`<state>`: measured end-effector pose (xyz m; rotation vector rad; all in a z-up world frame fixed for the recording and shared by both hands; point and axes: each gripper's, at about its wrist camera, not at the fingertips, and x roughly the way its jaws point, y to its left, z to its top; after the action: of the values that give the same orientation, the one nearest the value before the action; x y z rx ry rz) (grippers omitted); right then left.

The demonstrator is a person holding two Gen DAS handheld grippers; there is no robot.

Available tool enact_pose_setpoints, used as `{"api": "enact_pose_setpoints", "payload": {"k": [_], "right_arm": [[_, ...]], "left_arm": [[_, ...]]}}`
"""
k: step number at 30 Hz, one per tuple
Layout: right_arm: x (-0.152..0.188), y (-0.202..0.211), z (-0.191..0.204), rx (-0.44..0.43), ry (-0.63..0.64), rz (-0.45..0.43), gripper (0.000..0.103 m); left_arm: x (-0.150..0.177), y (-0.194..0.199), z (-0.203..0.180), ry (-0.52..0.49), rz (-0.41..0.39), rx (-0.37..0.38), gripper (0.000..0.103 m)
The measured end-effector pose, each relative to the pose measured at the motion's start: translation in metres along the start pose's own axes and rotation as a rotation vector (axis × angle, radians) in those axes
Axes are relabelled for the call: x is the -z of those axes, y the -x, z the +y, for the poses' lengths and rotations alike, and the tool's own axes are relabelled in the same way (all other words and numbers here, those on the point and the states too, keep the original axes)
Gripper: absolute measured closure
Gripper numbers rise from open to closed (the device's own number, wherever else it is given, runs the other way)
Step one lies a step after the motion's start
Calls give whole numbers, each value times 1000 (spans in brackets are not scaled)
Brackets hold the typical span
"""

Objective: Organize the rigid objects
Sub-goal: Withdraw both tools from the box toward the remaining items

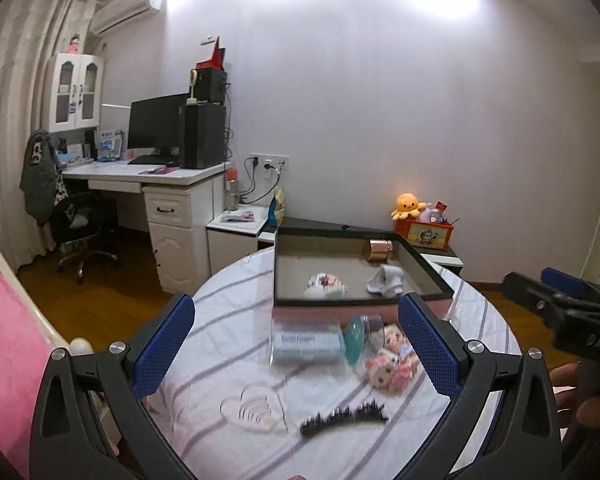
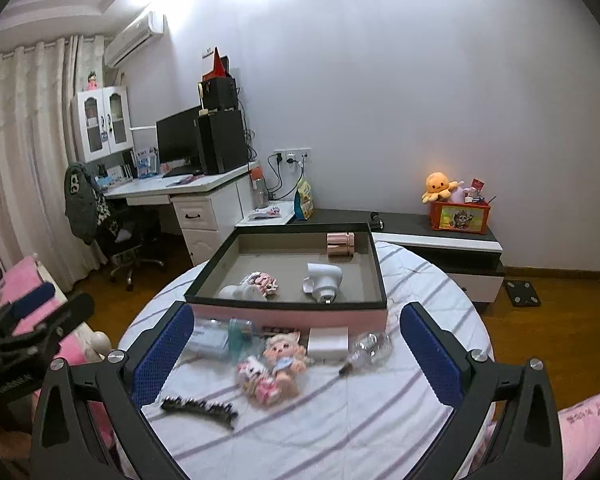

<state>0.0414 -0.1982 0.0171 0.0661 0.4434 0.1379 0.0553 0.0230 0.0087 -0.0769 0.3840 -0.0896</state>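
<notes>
Both of your grippers hover above the round table [image 2: 380,432] with its striped cloth, and neither one grasps anything. Your left gripper [image 1: 296,344] has its blue-padded fingers [image 1: 166,348] spread wide apart, with the loose items showing in the gap between them. Your right gripper [image 2: 296,344] is spread just as wide, its pads [image 2: 428,352] clear of everything on the cloth.

On the far side of the table sits the pink box [image 2: 288,316], an open tray with a dark rim. Inside it, a copper-coloured cylinder [image 2: 340,245] lies near the far right corner, a white device [image 2: 324,280] rests toward the near right, and a small pink-and-white bundle [image 2: 256,286] lies toward the near left.

The things not yet in the box lie on the cloth just near of its pink wall. From left to right in the right wrist view: a pale blue packet [image 2: 210,338], a teal item [image 2: 240,336] beside it, two small dolls [image 2: 272,368] touching each other, a white box [image 2: 328,340] against the tray wall, and a clear bulb-like object [image 2: 366,352] to its right. A black hair clip [image 2: 200,408] lies nearer to you on the left. In the left wrist view, a clear heart-shaped case [image 1: 252,408] sits just left of that clip.

Your right gripper shows at the right edge of the left wrist view, well apart from the items.
</notes>
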Motion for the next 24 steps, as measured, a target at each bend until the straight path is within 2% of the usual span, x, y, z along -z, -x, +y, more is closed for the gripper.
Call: {"api": "enact_pose_setpoints", "payload": {"k": [9,19,24], "right_arm": [[26,17,3,16,-3,20,0],[28,10,9,13,17,39,0],[30,2,5,17,18,58,0]], "left_arm": [[24,15,0,11,18,-16,0],[33,13,-1,9,38,-6,0],[41,3,-4,-1,84,12,0]]}}
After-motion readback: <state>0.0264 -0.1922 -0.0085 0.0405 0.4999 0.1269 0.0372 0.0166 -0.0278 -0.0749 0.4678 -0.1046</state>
